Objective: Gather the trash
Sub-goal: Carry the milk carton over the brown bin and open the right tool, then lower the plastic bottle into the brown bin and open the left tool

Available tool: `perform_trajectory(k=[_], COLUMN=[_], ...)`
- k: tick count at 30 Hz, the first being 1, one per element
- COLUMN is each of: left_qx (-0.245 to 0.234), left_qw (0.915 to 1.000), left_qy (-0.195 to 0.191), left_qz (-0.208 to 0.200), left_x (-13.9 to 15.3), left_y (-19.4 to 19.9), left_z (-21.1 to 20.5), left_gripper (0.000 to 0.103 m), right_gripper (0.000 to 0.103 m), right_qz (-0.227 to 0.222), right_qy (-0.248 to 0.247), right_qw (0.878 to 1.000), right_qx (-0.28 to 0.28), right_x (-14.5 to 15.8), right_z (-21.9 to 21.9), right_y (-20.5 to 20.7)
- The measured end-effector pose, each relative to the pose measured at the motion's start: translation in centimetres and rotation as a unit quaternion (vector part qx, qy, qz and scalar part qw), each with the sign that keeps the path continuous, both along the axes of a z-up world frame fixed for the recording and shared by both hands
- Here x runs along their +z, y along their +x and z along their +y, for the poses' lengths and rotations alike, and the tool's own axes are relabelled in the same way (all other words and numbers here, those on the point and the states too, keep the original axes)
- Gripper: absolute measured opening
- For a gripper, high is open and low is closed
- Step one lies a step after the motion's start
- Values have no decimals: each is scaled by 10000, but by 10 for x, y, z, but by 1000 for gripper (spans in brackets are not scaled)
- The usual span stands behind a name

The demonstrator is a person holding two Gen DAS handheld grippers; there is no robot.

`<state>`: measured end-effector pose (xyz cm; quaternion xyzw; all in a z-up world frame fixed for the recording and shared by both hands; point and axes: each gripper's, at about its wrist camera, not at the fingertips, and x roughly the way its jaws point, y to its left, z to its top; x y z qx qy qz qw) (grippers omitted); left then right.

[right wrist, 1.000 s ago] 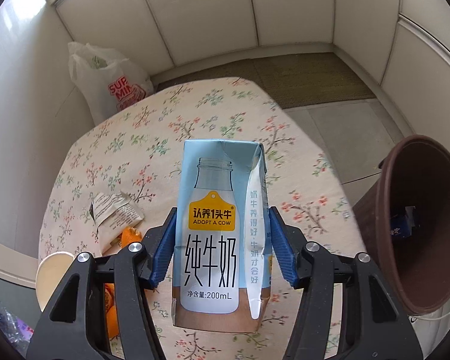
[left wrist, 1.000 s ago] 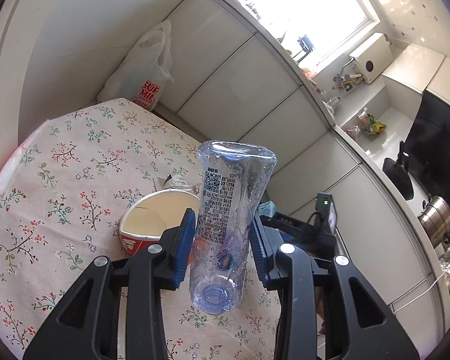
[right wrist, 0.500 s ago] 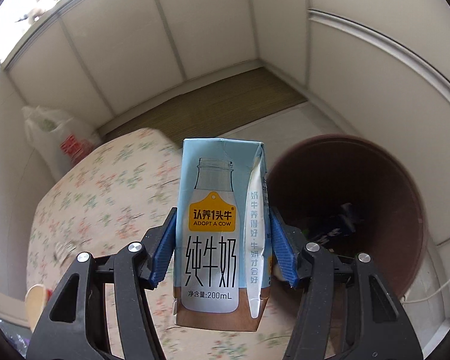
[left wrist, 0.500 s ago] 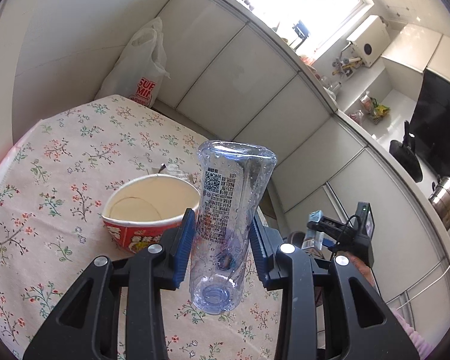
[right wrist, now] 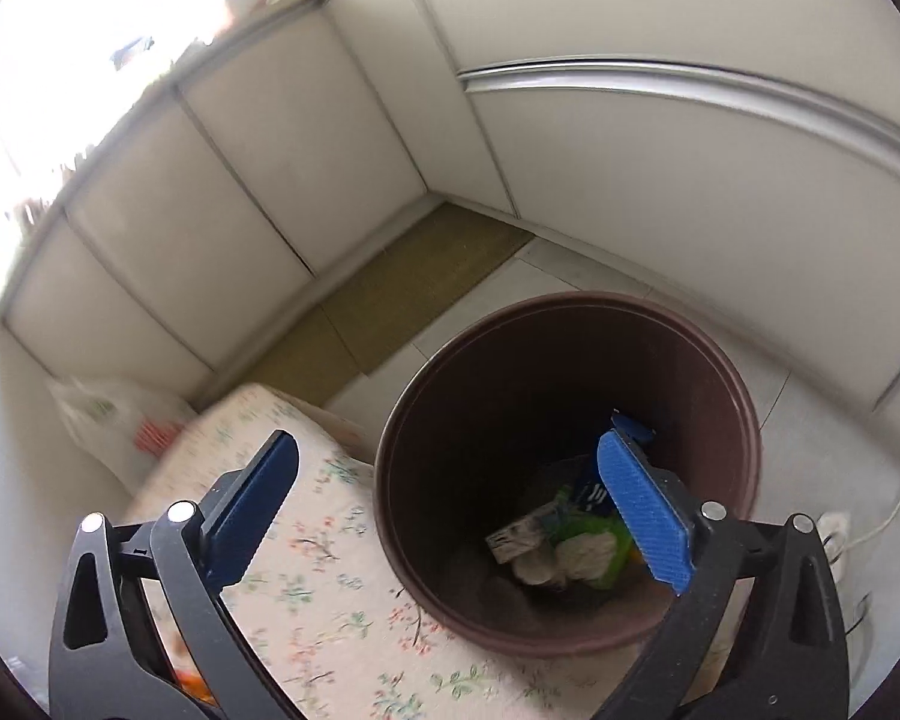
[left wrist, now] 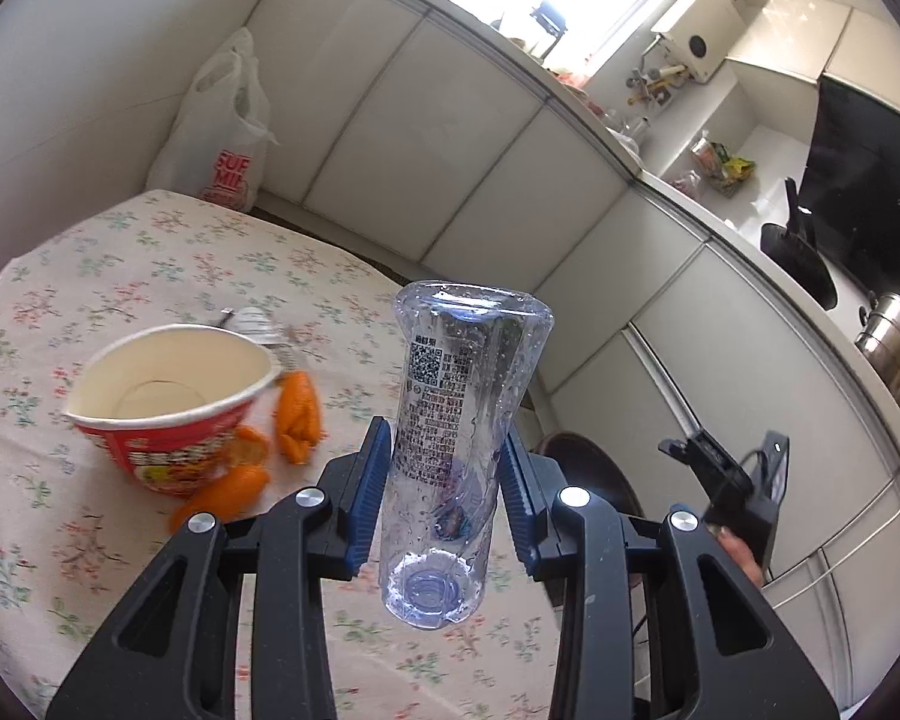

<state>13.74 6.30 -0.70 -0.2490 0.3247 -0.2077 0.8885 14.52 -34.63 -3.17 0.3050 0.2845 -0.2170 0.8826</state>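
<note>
Now that the right gripper (right wrist: 450, 504) is hanging over the brown bin (right wrist: 570, 324) with its blue pads spread wide and nothing between them, the milk carton it was clamping half a second ago is gone from its grip. I'm guessing it's dropped in: down at the bottom I'm seeing a heap of wrappers and paper (right wrist: 561, 546), though I honestly can't pick out the carton itself in there. So that's one piece of trash dealt with, as far as I can judge.

Meanwhile the left gripper (left wrist: 444, 480) is still squeezing the clear plastic bottle (left wrist: 459, 438), held upside down over the floral tablecloth (left wrist: 150, 252), cap end pointing at the camera. It's been drifting toward the bin side, with the bin's rim peeking out just past its right finger, so the bottle is probably going in next.

Counting what's still sitting on the table in the left view:
- one red paper noodle cup (left wrist: 174, 396), looking empty
- about three pieces of orange peel (left wrist: 297, 414) right beside the cup
- one crumpled wrapper (left wrist: 258, 324) behind it, blurry

Also one white shopping bag (left wrist: 222, 126) on the floor by the wall, one bin, two grippers. So roughly five bits are still waiting, plus the bottle.
</note>
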Motion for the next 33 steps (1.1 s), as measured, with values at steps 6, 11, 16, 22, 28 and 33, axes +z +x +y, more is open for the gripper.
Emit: perform_trajectory(k=[6,11,16,22,28,33], left_qx=[-470,-943,-1266,-1474,-1712,-1854], left_qw=[9987,9944,9893,9833,9755,9697], left_qy=[194,448,700,1061,1377,1547], left_qz=[-79,-151,-179,-107,93,372], left_x=[19,34,37,30,13,1], left_y=[17,32,47,60,67,72], left_z=[-72,-149,-223,-283,-321,-335], left_gripper=[36,36,36,36,37,52], right_gripper=[96,96,97,97,97,97], right_qz=[-447,-632,-856,-941,-1045,-1001], right_qy=[1089,1557,2201,2087,2166,2179], right_qw=[9902,9774,9639,9672,9634,9639], right_qx=[-755,-1282,-1231,-1096,-1186,-1157], right_x=[-41,-87,-113,-116,-119,-117], right_z=[-45,-64,-68,-65,-74,-76], right_y=[-78,-132,-145,-140,-146,-146])
